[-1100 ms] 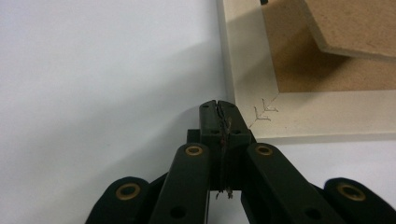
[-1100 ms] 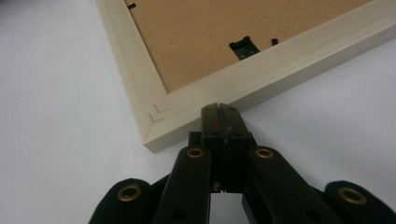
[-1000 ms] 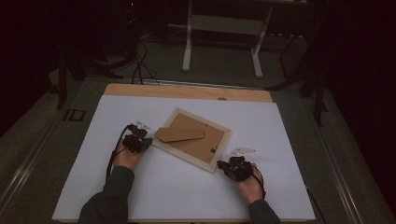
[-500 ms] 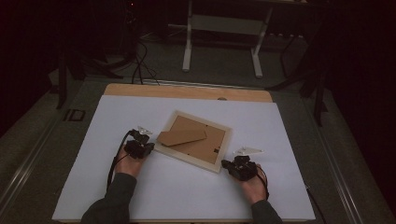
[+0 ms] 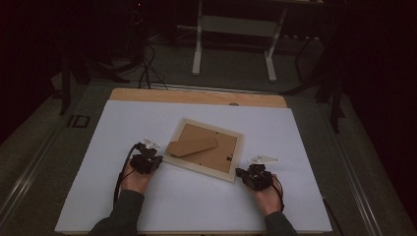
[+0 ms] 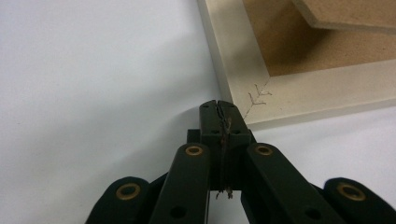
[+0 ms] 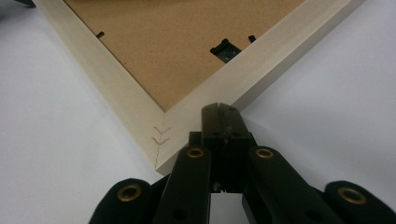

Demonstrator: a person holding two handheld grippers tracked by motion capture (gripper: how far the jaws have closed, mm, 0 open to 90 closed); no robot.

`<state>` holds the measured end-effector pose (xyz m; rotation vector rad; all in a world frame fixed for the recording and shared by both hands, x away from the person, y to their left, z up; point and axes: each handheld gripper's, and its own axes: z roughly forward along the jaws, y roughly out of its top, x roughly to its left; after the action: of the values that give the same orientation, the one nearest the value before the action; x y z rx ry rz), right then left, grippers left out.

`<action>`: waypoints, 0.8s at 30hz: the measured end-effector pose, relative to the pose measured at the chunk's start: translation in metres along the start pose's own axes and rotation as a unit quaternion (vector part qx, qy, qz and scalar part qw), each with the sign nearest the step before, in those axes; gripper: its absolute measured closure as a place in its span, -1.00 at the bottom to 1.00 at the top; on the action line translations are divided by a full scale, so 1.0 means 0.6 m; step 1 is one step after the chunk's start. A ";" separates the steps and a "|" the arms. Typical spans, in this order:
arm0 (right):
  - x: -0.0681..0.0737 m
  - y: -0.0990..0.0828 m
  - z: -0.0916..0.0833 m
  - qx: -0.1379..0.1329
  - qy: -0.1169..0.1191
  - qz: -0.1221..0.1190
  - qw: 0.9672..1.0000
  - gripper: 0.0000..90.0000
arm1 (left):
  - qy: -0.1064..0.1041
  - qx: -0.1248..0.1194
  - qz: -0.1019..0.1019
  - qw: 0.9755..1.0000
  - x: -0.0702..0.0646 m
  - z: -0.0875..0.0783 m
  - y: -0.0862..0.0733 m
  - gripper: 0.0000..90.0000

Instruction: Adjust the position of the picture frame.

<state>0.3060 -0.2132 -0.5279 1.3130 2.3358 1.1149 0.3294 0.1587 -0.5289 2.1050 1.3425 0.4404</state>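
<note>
- A picture frame point(image 5: 204, 147) lies face down and skewed near the middle of the white table sheet point(image 5: 305, 142), its brown backing board up and its pale wooden border all round.
- A loose brown stand flap point(image 5: 193, 146) rests on the left part of the backing; in the left gripper view only a slice of its edge shows, cut off by the top of the picture.
- The left gripper point(image 5: 146, 158) sits at the frame's near-left corner. Its jaws are pressed together with nothing between them, and in its own view the tips point(image 6: 219, 109) lie just beside the mitred corner point(image 6: 258, 97); whether they touch the wood is hard to tell.
- The right gripper point(image 5: 253, 175) sits at the frame's near-right corner, its jaws likewise closed on nothing. In its own view the tips point(image 7: 219, 112) overlap the border's outer edge by the corner joint point(image 7: 159, 135); actual contact cannot be made out.
- A small black hanger clip point(image 7: 225, 49) sits on the backing near that corner; two further black tabs are cut short by the border.
- Both hands hide much of the gripper bodies in the high view, and the forearms run off the bottom edge.
- Beyond the sheet a strip of wooden tabletop point(image 5: 196, 96) shows; the room behind is too dark to read apart from pale table legs point(image 5: 199, 44) and cables on the floor.
</note>
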 end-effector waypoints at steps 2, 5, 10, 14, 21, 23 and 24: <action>0.001 -0.001 0.000 0.001 -0.002 0.002 1.000 1.00 | -0.001 -0.002 -0.001 1.000 0.001 0.000 0.000 1.00; -0.001 -0.002 0.000 0.003 -0.002 0.004 1.000 1.00 | 0.001 -0.006 0.002 1.000 0.001 0.003 0.001 1.00; 0.000 -0.002 0.001 0.004 -0.003 0.006 1.000 1.00 | -0.001 -0.016 0.004 1.000 0.005 0.009 0.006 1.00; -0.001 -0.002 0.001 0.006 -0.001 0.007 1.000 1.00 | -0.005 -0.026 0.002 1.000 0.008 0.011 0.005 1.00; -0.001 -0.002 0.001 0.008 0.002 0.008 1.000 1.00 | -0.010 -0.034 -0.009 0.999 0.011 0.016 0.008 1.00; -0.001 -0.001 0.001 0.009 0.002 0.008 1.000 1.00 | -0.009 -0.031 -0.007 0.999 0.010 0.015 0.008 1.00; -0.002 -0.001 0.001 0.010 0.000 0.008 1.000 1.00 | -0.011 -0.030 -0.006 0.999 0.009 0.015 0.008 1.00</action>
<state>0.3065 -0.2139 -0.5288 1.3394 2.3466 1.0996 0.3403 0.1591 -0.5327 2.0464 1.3144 0.4461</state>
